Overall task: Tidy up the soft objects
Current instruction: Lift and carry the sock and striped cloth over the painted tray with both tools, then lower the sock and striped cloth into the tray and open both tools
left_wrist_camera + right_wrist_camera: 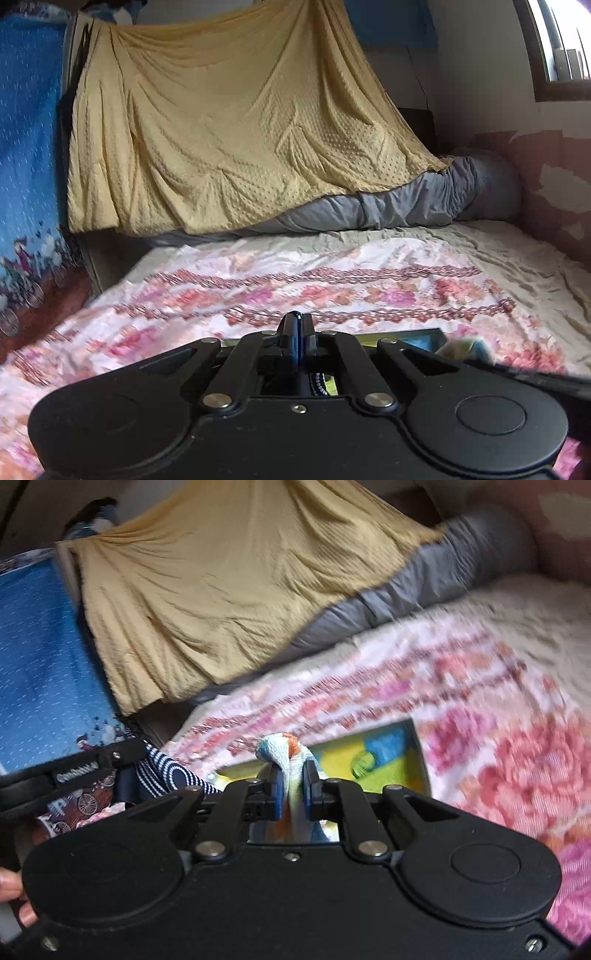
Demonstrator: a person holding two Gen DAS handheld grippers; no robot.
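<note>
My right gripper (pixel 293 775) is shut on a small white cloth with blue and orange patches (pixel 284 751), held bunched between the fingers above the bed. Just behind it lies an open box (pixel 417 746) with a yellow, green and blue inside. My left gripper (pixel 296 325) is shut with nothing visible between its jaws, low over the floral bedspread (pixel 295 280). In the left wrist view the box's rim (pixel 413 331) shows just behind the gripper, with a blurred pale cloth (pixel 467 347) at its right. A dark striped fabric (pixel 166 775) sits at the left.
A yellow dotted blanket (pixel 229 129) hangs at the back over a grey pillow roll (pixel 424 199). A blue patterned fabric (pixel 26 147) hangs at the left. A wall (pixel 554 177) bounds the bed on the right. The other device's black frame (pixel 74 771) is at the left.
</note>
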